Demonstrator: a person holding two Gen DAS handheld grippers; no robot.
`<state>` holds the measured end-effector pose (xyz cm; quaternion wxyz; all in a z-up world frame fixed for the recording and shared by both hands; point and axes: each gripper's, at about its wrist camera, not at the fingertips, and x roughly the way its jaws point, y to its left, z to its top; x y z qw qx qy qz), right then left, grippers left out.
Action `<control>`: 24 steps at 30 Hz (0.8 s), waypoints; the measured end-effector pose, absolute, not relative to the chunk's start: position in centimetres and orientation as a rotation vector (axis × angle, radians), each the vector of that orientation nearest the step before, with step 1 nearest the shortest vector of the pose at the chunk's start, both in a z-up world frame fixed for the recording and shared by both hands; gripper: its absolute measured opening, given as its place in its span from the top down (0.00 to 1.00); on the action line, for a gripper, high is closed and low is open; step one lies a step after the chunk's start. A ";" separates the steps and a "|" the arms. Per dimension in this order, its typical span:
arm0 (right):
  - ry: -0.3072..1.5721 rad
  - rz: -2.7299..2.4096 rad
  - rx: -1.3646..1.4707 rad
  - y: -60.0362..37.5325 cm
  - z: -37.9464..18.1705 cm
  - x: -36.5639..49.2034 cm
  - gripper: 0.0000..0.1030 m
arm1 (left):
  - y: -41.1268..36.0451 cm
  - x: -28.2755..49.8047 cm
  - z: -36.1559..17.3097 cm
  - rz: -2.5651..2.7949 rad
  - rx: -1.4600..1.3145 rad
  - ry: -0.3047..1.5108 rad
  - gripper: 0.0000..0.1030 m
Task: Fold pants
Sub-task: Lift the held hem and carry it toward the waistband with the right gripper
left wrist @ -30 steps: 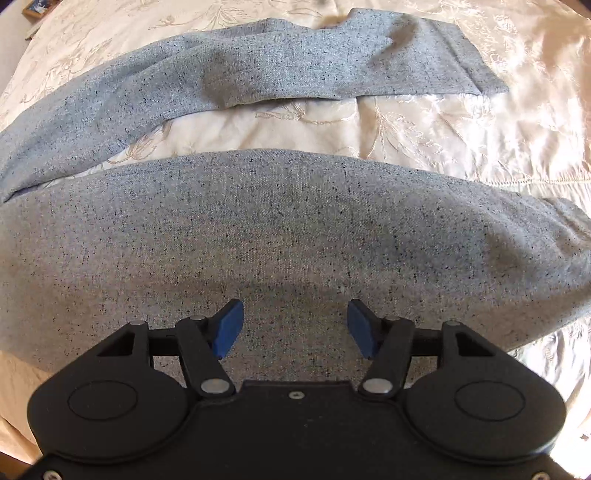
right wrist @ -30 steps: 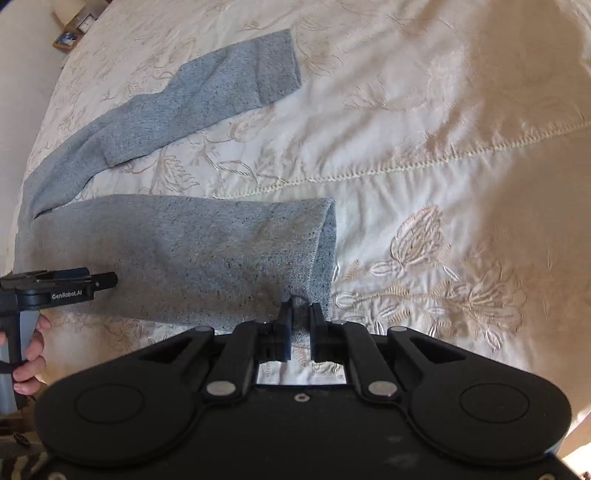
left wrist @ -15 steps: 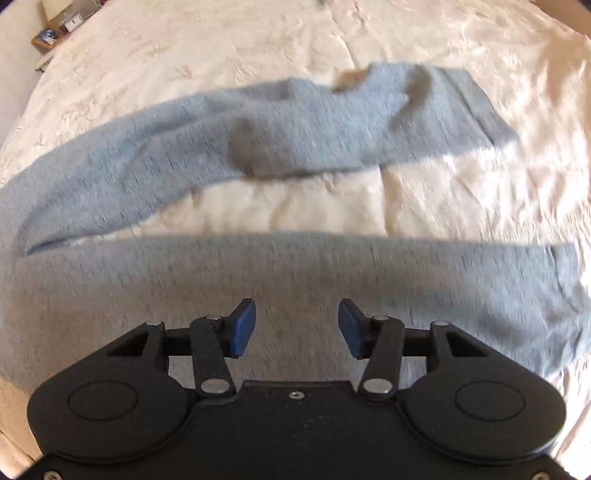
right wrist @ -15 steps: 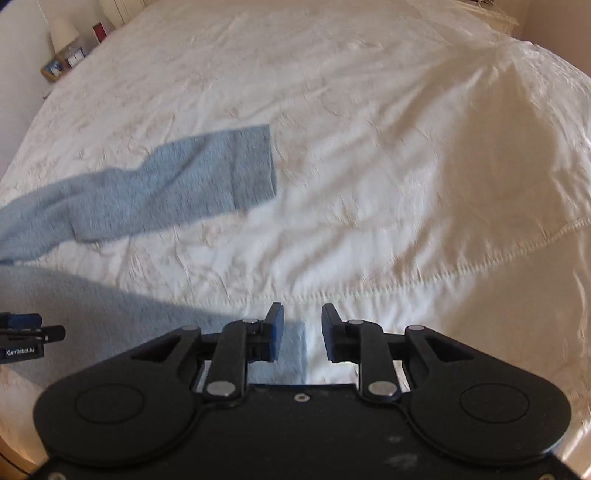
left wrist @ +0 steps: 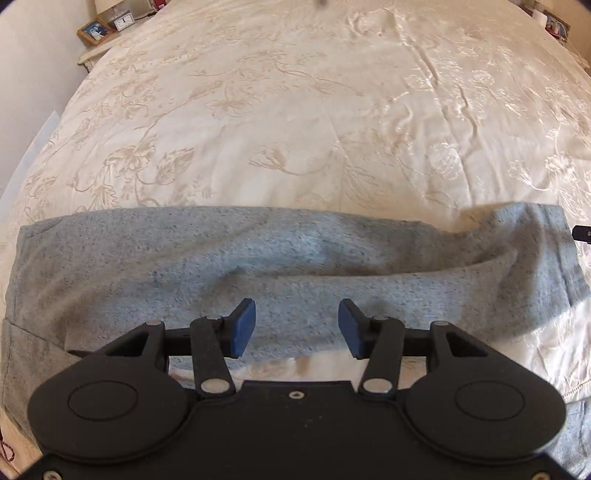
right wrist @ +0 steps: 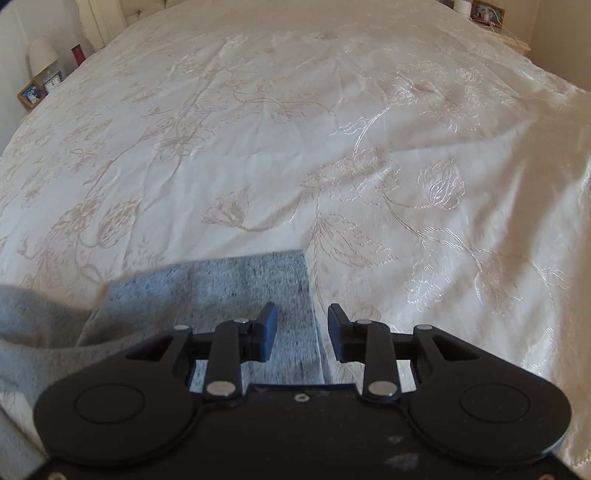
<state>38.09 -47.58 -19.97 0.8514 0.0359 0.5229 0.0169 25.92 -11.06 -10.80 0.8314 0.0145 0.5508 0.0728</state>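
With the grey pants (left wrist: 295, 266) laid leg over leg along the near edge of the bed (left wrist: 295, 110), both grippers' fingers empty, left gripper (left wrist: 296, 326) apart, right gripper (right wrist: 303, 332) opening above the seemingly aligned hems, the doubled legs should be smoothed before the next fold is made.

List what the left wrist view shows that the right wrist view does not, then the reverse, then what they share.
Only the left wrist view: the grey pants lying folded lengthwise across the whole frame, and the left gripper, open and empty.

Only the right wrist view: the pants' cuff end, a red item beside a lamp, and the right gripper, its fingers opening with nothing pinched.

Both: the cream embroidered bedspread and a framed photo.
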 end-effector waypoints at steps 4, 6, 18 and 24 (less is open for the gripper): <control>1.222 0.024 0.111 -48.1 -24.0 41.6 0.66 | -9.1 25.9 -10.9 0.181 0.031 1.175 0.45; 1.223 0.071 0.128 -47.8 -24.1 41.7 0.83 | -8.5 25.7 -11.1 0.191 0.019 1.185 0.45; 1.147 -0.250 0.076 -51.9 -19.4 40.6 0.76 | -6.8 27.5 -11.4 0.172 -0.047 1.185 0.45; 1.181 -0.321 0.560 -50.2 -17.9 43.3 0.63 | -5.6 28.1 -11.6 0.144 -0.050 1.200 0.45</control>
